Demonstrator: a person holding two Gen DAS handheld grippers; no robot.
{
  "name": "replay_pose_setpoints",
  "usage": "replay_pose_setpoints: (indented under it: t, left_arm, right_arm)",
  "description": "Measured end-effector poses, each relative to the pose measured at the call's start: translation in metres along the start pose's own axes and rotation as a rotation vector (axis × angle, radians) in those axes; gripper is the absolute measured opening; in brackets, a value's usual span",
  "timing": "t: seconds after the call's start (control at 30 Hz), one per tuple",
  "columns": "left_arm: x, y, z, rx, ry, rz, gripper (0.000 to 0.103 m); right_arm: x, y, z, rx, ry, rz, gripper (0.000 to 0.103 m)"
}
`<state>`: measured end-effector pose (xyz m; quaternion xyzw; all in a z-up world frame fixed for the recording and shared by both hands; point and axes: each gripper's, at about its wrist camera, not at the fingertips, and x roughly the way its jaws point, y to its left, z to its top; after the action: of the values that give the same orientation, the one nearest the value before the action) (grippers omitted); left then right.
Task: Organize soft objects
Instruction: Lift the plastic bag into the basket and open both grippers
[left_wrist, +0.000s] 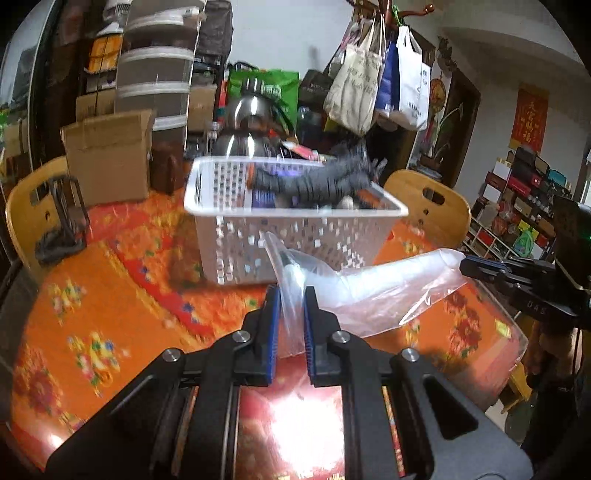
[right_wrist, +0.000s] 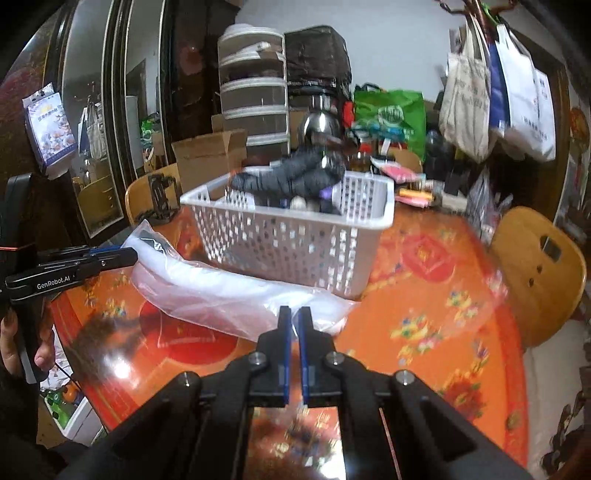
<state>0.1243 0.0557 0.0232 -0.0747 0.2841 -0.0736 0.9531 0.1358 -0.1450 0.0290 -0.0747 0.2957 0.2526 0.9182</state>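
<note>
Both tools (left_wrist: 291, 295) (right_wrist: 294, 314) pinch opposite ends of plastic bag (left_wrist: 369, 291)

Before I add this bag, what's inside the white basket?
White basket holds a dark grey ribbed soft item on top, purple and pale bits beneath; the rest is covered.

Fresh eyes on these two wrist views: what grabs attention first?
A clear plastic bag stretched between both grippers, left gripper and right gripper each pinching an end above the orange floral tablecloth. Just behind stands a white perforated basket with a grey striped soft item piled over its rim.
</note>
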Motion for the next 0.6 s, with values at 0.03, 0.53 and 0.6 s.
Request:
replay_pose_setpoints:
  t: [0.03, 0.53, 0.6]
  left_arm:
    - [-0.001, 0.0, 0.008, -0.002, -0.007, -0.005, 0.011]
    - [0.035, 0.023, 0.179, -0.035, -0.054, 0.0, 0.01]
    - [0.05, 0.032, 0.2, -0.046, -0.046, 0.024, 0.01]
  right_arm:
    - [-0.002, 0.0, 0.007, -0.004, -0.009, 0.003, 0.002]
    - [0.01, -0.013, 0.153, -0.065, -0.085, -0.044, 0.002]
    - [0.022, -0.02, 0.169, -0.054, -0.073, -0.037, 0.002]
